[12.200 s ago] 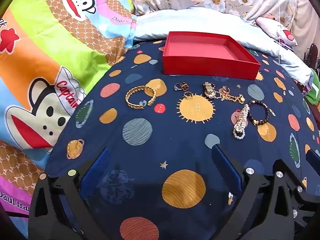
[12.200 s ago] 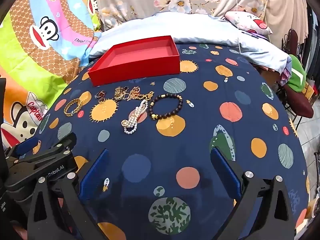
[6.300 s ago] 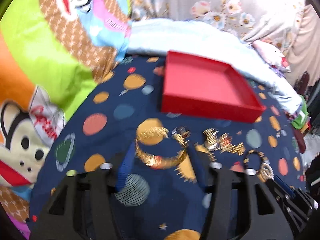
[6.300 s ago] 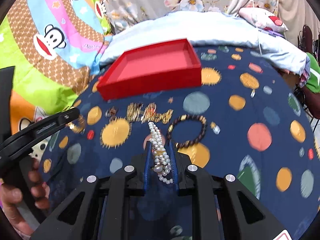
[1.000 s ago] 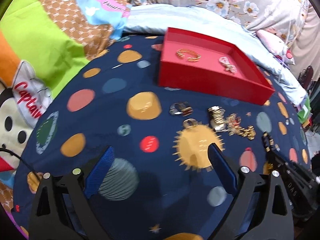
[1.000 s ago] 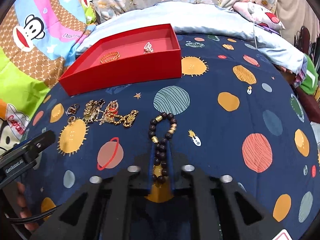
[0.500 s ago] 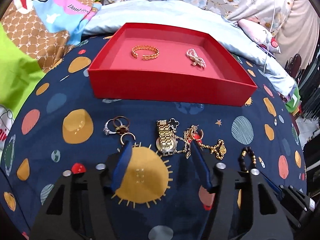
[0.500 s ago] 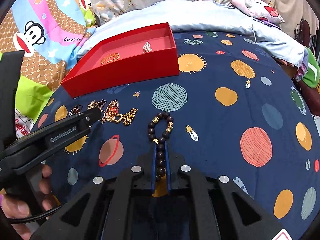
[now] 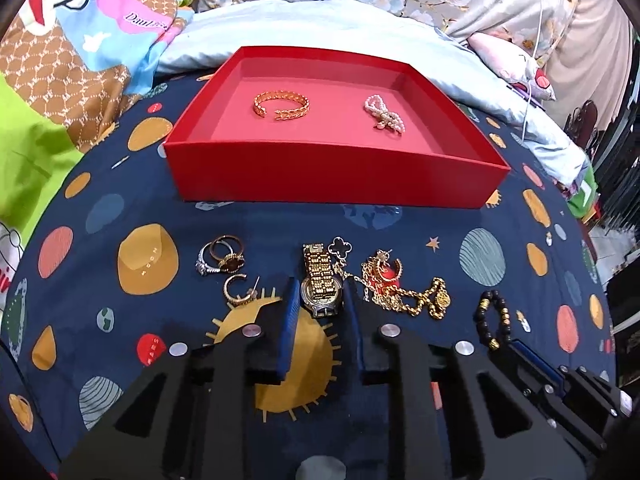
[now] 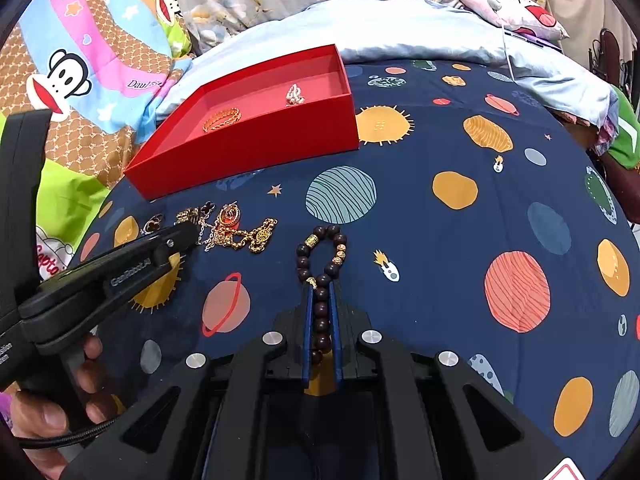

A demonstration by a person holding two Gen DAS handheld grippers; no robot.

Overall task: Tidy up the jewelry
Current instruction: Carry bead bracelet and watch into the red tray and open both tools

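Note:
A red tray [image 9: 320, 178] holds a gold cuff bracelet [image 9: 282, 105] and a pearl bracelet [image 9: 383, 113]; it also shows in the right wrist view [image 10: 256, 148]. My left gripper [image 9: 320, 300] is closed around a gold watch [image 9: 320, 284] lying on the navy bedspread. Beside the watch lie a tangled gold chain [image 9: 404, 288] and several rings [image 9: 222, 258]. My right gripper [image 10: 322, 300] is shut on a dark bead bracelet [image 10: 322, 260], whose loop rests on the bedspread. That bracelet [image 9: 492, 316] sits right of the chain in the left wrist view.
The navy planet-print bedspread [image 10: 460, 240] covers the bed. A light blue pillow [image 9: 320, 24] lies behind the tray. A cartoon monkey quilt [image 10: 80, 72] is at the left. The left gripper's body [image 10: 100, 272] crosses the right view.
My left gripper has moved forward onto the gold watch and narrowed around it. My right gripper stays shut on the bead bracelet, hardly moved.

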